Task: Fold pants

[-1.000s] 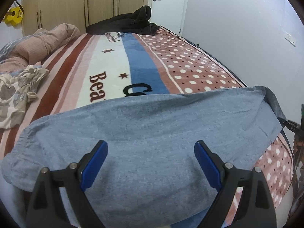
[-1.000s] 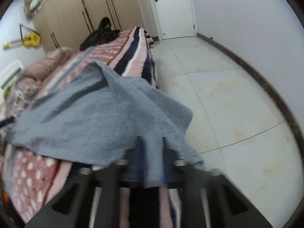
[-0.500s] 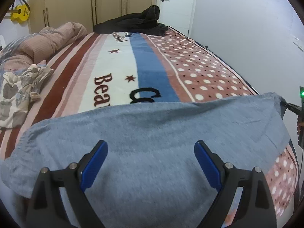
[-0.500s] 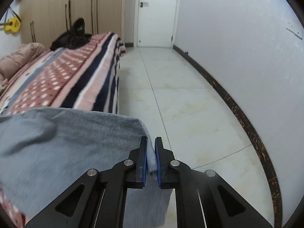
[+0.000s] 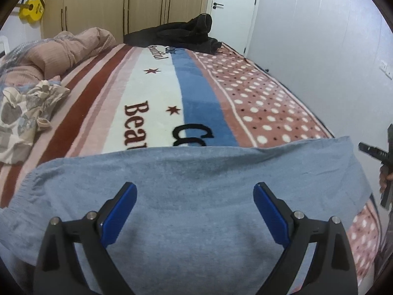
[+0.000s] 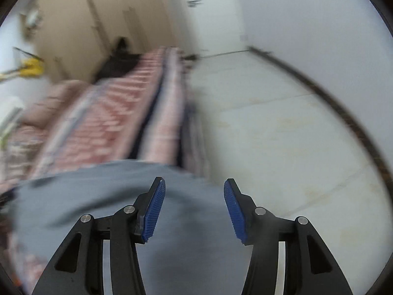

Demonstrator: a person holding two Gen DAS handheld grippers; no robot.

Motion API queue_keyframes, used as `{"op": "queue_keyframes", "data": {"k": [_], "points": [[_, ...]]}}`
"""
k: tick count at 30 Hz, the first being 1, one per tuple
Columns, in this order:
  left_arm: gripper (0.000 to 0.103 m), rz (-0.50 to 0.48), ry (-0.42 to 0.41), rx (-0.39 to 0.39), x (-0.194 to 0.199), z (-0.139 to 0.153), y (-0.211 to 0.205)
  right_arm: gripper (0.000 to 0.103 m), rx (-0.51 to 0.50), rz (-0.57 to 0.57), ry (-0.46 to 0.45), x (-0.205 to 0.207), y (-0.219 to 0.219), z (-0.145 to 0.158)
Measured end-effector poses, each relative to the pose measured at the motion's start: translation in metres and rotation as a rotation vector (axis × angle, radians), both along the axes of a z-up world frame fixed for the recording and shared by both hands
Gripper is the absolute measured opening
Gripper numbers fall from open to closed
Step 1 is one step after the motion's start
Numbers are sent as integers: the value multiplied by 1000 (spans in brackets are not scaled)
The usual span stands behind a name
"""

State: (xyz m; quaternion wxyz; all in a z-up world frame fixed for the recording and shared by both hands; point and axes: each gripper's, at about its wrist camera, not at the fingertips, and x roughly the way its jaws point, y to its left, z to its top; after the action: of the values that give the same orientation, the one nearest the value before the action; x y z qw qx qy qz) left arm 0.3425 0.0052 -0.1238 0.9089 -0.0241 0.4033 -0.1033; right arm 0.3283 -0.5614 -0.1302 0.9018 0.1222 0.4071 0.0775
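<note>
Grey-blue pants [image 5: 196, 186] lie spread flat across the near end of the bed, their elastic waistband at the left. My left gripper [image 5: 195, 211] is open and empty, just above the pants' middle. In the blurred right wrist view the pants [image 6: 98, 201] lie at the bed's right edge. My right gripper [image 6: 194, 209] is open and empty above their right end. It also shows at the right edge of the left wrist view [image 5: 383, 162].
The bed has a striped and dotted blanket [image 5: 157, 91]. A patterned garment [image 5: 22, 118] and a pink duvet [image 5: 71, 49] lie at the left. Black clothes [image 5: 181, 34] lie at the far end. Tiled floor [image 6: 282, 132] lies to the right of the bed.
My right gripper has opened and let go of the pants' right end, which now lies flat on the bed. My left gripper stays open over the pants.
</note>
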Motion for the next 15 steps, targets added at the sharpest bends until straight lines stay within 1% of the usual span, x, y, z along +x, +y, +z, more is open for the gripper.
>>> {"op": "queue_keyframes", "data": {"k": [2, 3, 4, 5, 6, 7, 8, 10, 11, 13, 15], "points": [[94, -8, 3, -13, -1, 1, -5, 46, -2, 35, 39, 5, 19, -7], [94, -12, 6, -25, -2, 2, -8, 48, -5, 33, 58, 8, 23, -11], [94, -18, 11, -39, -3, 5, -13, 53, -1, 21, 78, 13, 25, -18], [94, -25, 13, -40, -5, 8, -17, 55, 9, 6, 94, 17, 25, -26], [94, -30, 10, -36, -6, 10, -21, 60, 20, -6, 109, 20, 22, -33], [94, -40, 1, -29, -9, 16, -27, 63, 37, -15, 118, 19, 17, -38], [94, -55, -12, -28, -13, 22, -33, 63, 65, -29, 118, 16, 11, -40], [94, -86, -41, -43, -22, 36, -43, 64, 86, -66, 115, 7, -5, -36], [94, -93, -45, -51, -24, 40, -46, 66, 104, -79, 110, -1, -14, -34], [94, -106, -50, -72, -28, 47, -52, 85, 164, -104, 104, -21, -35, -34], [94, -114, -53, -88, -33, 50, -59, 87, 261, -135, 102, -41, -57, -39]]}}
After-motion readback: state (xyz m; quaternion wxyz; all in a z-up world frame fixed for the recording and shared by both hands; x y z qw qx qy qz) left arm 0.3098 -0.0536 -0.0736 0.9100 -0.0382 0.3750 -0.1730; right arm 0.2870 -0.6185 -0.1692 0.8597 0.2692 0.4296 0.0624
